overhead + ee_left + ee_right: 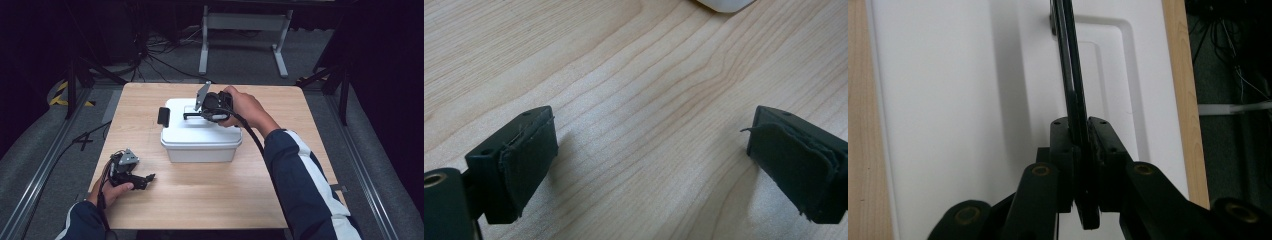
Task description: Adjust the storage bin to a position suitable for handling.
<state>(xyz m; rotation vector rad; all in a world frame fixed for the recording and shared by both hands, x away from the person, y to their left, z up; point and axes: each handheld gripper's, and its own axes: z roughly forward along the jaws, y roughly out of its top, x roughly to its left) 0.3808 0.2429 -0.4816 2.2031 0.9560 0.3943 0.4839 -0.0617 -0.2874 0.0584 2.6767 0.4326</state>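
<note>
1 gripper (1080,150) clamping handle (1071,75), latch (163,115) beside

Light wood-grain table (210,200) at centre, rounded corners, evenly lit from above. Grey carpeted floor (35,150) around it. Dark metal rails (47,165) run along both sides of table. Yellow-black hazard tape (60,95) on floor at left. White metal stand (245,30) with two legs beyond far edge. Tangle of black cables (155,52) on floor at back left. Backdrop dark, black drapes, room dim beyond table.
</note>
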